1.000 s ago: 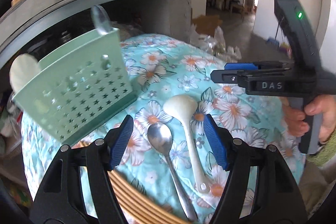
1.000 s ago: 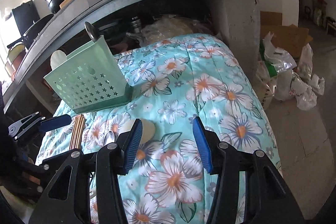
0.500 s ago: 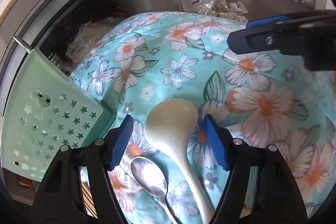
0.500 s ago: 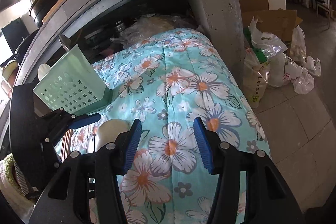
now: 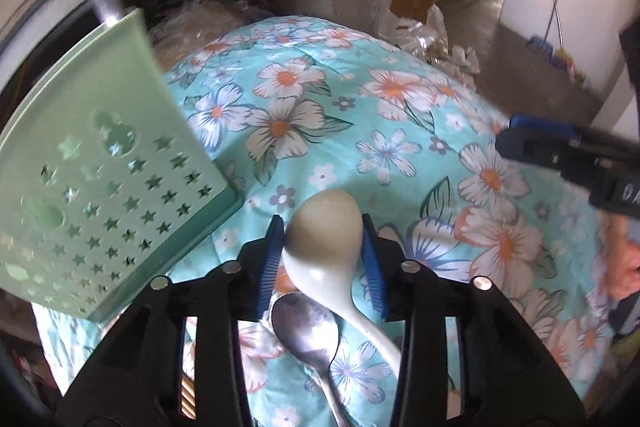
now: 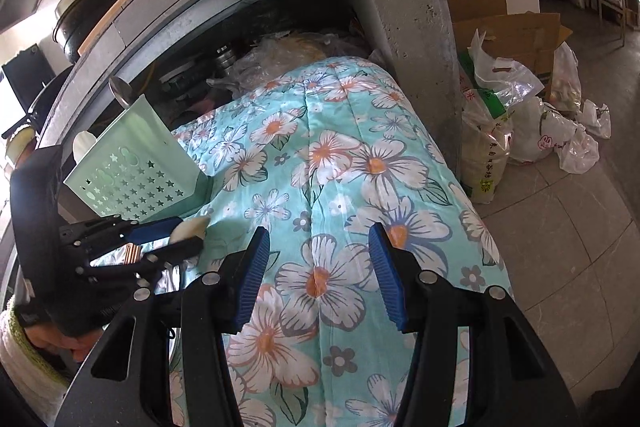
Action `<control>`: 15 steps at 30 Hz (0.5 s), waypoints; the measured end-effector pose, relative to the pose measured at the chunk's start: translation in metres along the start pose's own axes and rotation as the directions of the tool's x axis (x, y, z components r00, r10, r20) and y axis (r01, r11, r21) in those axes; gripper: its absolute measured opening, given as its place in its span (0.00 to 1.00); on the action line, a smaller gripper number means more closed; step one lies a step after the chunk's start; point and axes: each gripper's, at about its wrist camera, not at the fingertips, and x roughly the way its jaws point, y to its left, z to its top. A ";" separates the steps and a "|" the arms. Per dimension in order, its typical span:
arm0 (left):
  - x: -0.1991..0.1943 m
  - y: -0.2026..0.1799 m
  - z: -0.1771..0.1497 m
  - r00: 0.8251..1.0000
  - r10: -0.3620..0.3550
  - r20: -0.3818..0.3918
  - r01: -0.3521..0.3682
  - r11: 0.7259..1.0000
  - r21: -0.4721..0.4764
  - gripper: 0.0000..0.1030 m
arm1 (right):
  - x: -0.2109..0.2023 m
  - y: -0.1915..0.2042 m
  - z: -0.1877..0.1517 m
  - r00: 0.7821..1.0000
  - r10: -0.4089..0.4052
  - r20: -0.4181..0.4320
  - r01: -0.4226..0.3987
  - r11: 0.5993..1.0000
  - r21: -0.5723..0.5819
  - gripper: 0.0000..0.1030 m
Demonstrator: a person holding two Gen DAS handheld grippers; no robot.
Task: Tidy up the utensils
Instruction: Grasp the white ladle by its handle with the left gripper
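My left gripper [image 5: 322, 247] is shut on the bowl of a cream ladle spoon [image 5: 324, 231], which lies on the floral cloth [image 5: 360, 131]. A metal spoon [image 5: 306, 327] lies just below it, between the gripper arms. A green perforated utensil basket [image 5: 92, 179] stands to the left, with a metal spoon [image 6: 120, 91] and a white utensil [image 6: 82, 143] sticking out of it. My right gripper [image 6: 320, 277] is open and empty above the cloth; its tip shows in the left wrist view [image 5: 532, 143]. My left gripper holding the ladle also shows in the right wrist view [image 6: 176, 239].
Wooden chopsticks [image 5: 187, 391] lie by the left gripper's arm. A concrete counter [image 6: 404, 39] overhangs the cloth, with a pot [image 6: 90, 11] on top. Plastic bags [image 6: 532, 123] and a cardboard box [image 6: 508, 27] sit on the floor at right.
My left gripper has closed on the cream ladle's bowl; it was open around it before. The right gripper has stayed open, shifting slightly over the cloth.
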 end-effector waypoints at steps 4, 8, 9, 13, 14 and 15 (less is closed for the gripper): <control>-0.011 0.020 -0.002 1.000 -0.023 0.007 0.023 0.996 -0.086 0.22 | -0.003 0.002 0.000 1.000 -0.001 0.001 0.001 1.000 -0.004 0.49; -0.015 0.033 -0.008 0.999 -0.033 -0.004 0.032 0.989 -0.142 0.06 | -0.007 0.006 -0.001 1.000 -0.005 0.004 0.005 1.000 -0.012 0.49; -0.015 0.037 -0.010 0.999 -0.045 -0.010 0.043 0.986 -0.162 0.04 | -0.008 0.007 -0.001 1.000 -0.007 0.004 0.007 1.000 -0.013 0.49; -0.019 0.051 -0.020 0.996 -0.088 -0.004 0.084 0.967 -0.242 0.04 | -0.014 0.012 -0.002 1.000 -0.003 0.005 0.003 1.000 -0.015 0.49; -0.022 0.054 -0.023 0.995 -0.095 0.006 0.093 0.962 -0.258 0.04 | -0.016 0.014 -0.002 1.000 0.001 0.006 -0.001 1.000 -0.017 0.49; -0.027 0.057 -0.026 0.994 -0.106 0.019 0.107 0.956 -0.275 0.04 | -0.017 0.016 -0.002 1.000 0.004 0.006 -0.004 1.000 -0.019 0.49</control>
